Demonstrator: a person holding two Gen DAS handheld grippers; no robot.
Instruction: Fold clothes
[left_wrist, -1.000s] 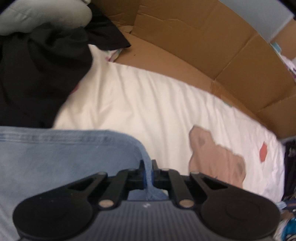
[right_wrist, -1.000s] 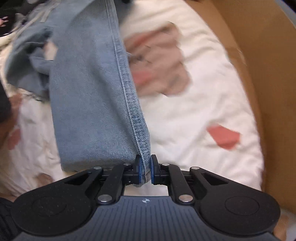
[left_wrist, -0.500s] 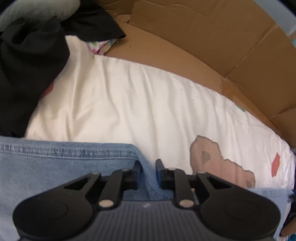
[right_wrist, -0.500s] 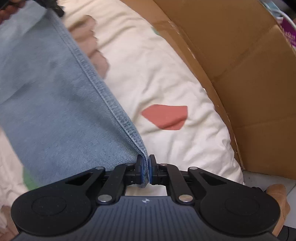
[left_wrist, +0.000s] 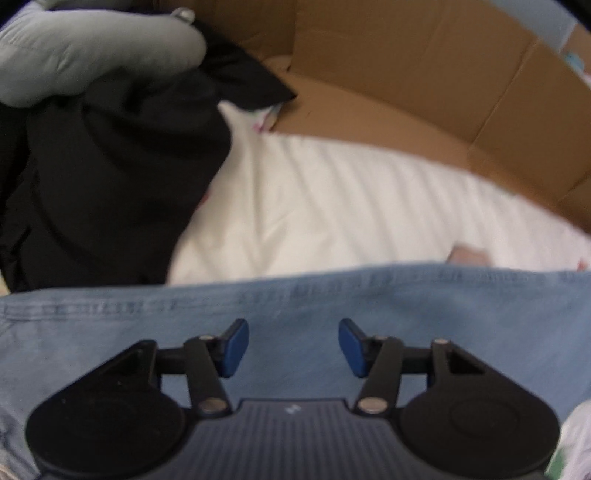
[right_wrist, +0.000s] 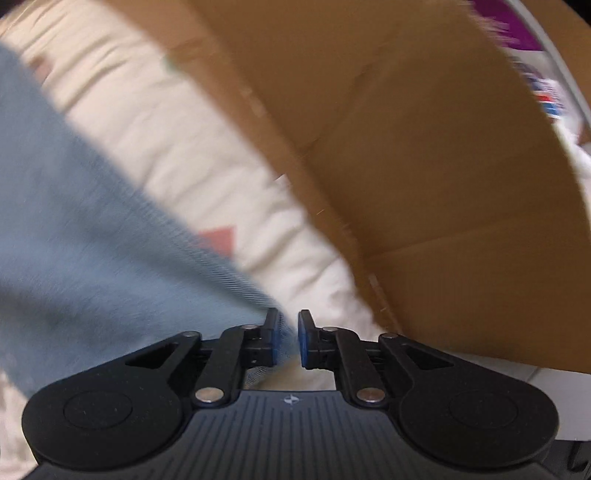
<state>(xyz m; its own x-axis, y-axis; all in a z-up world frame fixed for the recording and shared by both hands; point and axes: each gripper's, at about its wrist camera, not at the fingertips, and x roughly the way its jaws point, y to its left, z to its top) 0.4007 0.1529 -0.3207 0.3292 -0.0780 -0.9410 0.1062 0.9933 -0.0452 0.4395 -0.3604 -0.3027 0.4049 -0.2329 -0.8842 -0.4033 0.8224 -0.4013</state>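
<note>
Your left hand-held gripper (left_wrist: 293, 345) sits nearest the lens with its blue pads (left_wrist: 233, 347) spread wide and nothing between them, poised just over the jeans (left_wrist: 369, 317). The light blue denim lies flat across the lower part of the left wrist view, its stitched hem running left to right just beyond the fingertips. Your right hand-held gripper (right_wrist: 287, 339) stands only narrowly parted; a corner of the jeans (right_wrist: 92, 258) reaches into the gap against the left pad, but the picture is blurred and you cannot tell whether the cloth is pinched or loose. From there the denim spreads away to the left in the right wrist view. Under the jeans lies a bed sheet (left_wrist: 332, 206), white to cream, softly wrinkled, printed with a reddish patch (right_wrist: 218, 238) near the denim's edge in the right wrist view and a pinkish-brown shape (left_wrist: 467, 254) peeping over the hem in the left. Farther left on the sheet is a heap of black clothing (left_wrist: 110, 166), and a grey padded garment (left_wrist: 85, 51) rests on top of it. Behind the bed, flattened cardboard (left_wrist: 406, 74) stands along the far side, its creases and flaps plain. Beyond the cardboard, at the upper right of the right wrist view, are blurred purple and white things (right_wrist: 532, 59) too smeared to name.
</note>
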